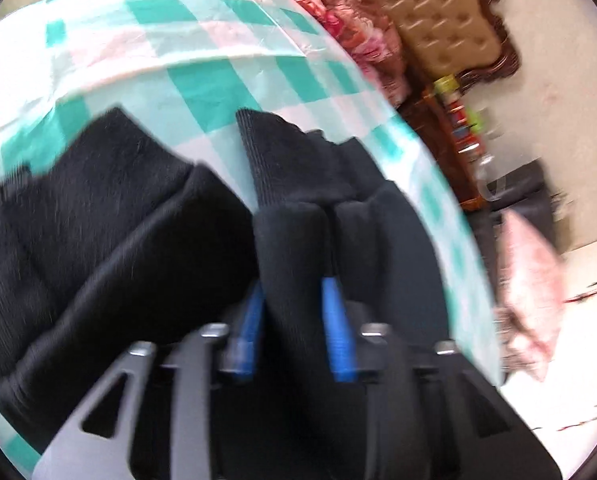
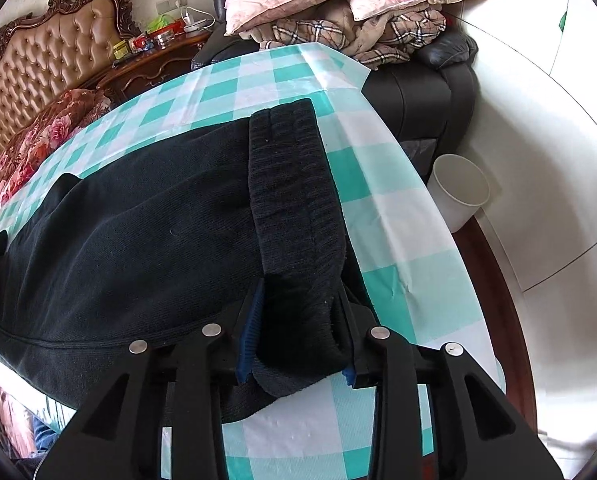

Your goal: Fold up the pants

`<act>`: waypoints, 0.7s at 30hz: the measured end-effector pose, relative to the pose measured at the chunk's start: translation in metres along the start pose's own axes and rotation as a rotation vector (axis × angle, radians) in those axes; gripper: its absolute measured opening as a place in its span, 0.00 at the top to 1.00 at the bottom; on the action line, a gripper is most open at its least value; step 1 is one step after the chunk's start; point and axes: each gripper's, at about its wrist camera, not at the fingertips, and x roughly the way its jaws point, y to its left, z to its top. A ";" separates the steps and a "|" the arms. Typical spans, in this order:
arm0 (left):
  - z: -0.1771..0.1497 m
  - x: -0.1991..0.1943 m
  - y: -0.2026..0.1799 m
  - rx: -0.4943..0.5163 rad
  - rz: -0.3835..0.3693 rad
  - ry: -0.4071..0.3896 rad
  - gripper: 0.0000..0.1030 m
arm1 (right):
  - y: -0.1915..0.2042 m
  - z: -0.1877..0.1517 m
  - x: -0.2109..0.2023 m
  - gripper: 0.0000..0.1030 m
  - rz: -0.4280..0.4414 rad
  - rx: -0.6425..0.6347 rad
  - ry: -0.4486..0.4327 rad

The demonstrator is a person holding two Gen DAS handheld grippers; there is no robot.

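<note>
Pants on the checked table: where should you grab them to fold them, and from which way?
Grab the pants by the ribbed waistband, coming in from its near end, along the band. It is a thick, firm strip lying by the table's edge, so it bunches neatly between the fingers. The right gripper already pinches it there.

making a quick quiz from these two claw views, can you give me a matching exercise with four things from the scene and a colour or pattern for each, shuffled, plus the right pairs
Things:
1. pants
2. tablecloth
3. bin
4. headboard

Colour or pattern:
A. tan with buttoned tufting
B. white
C. black
D. teal and white checks

Pairs: 1-C, 2-D, 3-B, 4-A
</note>
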 end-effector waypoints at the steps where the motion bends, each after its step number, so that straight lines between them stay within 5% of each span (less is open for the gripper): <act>1: 0.002 -0.002 -0.010 0.076 0.057 -0.014 0.95 | 0.000 0.000 0.000 0.70 -0.001 -0.002 0.000; 3: -0.013 -0.012 -0.059 0.410 0.272 -0.127 0.95 | 0.000 0.000 0.000 0.70 0.001 -0.003 -0.001; 6: -0.090 -0.017 -0.135 0.969 0.521 -0.309 0.95 | -0.001 0.000 0.000 0.70 0.001 -0.001 -0.004; 10: -0.192 -0.013 -0.171 1.369 0.568 -0.432 0.95 | 0.000 -0.002 -0.001 0.69 -0.002 -0.001 -0.013; 12: -0.233 -0.003 -0.171 1.495 0.562 -0.436 0.95 | -0.001 -0.001 -0.001 0.69 0.001 -0.002 -0.014; 17: -0.284 -0.008 -0.151 1.618 0.478 -0.436 0.95 | -0.001 -0.001 0.000 0.69 0.006 -0.004 -0.010; 19: -0.277 -0.026 -0.142 1.606 0.476 -0.494 0.95 | -0.004 0.002 0.000 0.69 0.020 0.018 -0.003; 21: -0.243 -0.061 -0.136 1.453 0.415 -0.516 0.95 | -0.008 0.002 -0.001 0.70 0.038 0.045 0.002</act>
